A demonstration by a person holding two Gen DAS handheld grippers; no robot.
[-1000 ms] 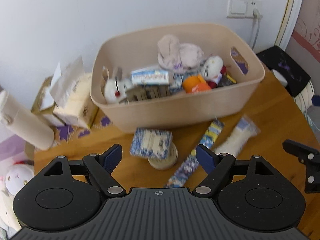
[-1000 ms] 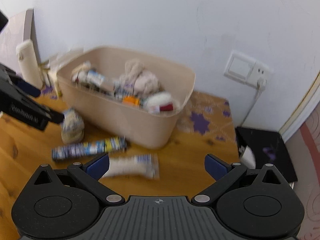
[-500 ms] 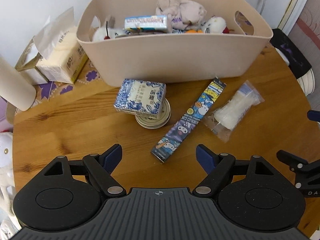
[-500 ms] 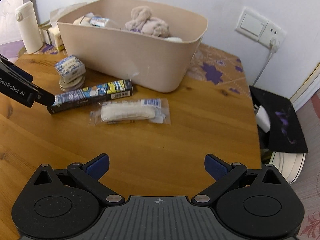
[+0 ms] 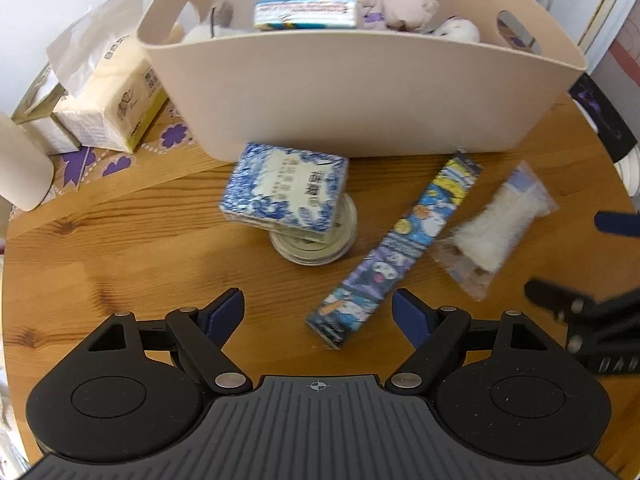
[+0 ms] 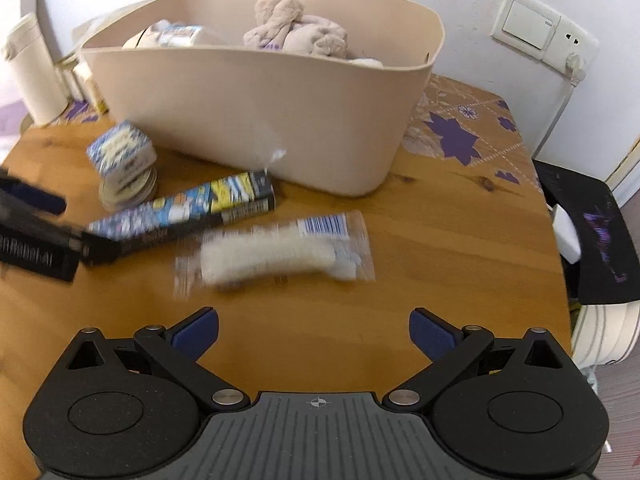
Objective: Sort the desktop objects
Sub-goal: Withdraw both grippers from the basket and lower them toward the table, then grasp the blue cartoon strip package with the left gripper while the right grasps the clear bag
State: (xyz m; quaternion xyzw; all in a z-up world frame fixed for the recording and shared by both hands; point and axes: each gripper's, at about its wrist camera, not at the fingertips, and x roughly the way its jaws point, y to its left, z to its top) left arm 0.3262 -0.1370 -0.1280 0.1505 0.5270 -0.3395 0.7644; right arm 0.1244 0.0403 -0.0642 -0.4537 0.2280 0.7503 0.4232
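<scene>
Four items remain on surface before bin | left gripper, right gripper: fingers wide apart, empty | step: approach | next: left straddles long carton, right the clear packet

Left tongs, right tongs: black linkage arms, blue pads, silver pivot screws, ribbed grey base.

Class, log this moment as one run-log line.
left tool: open, empty | right tool: open, empty | cartoon box, clear packet: on table | bin: part-filled
</scene>
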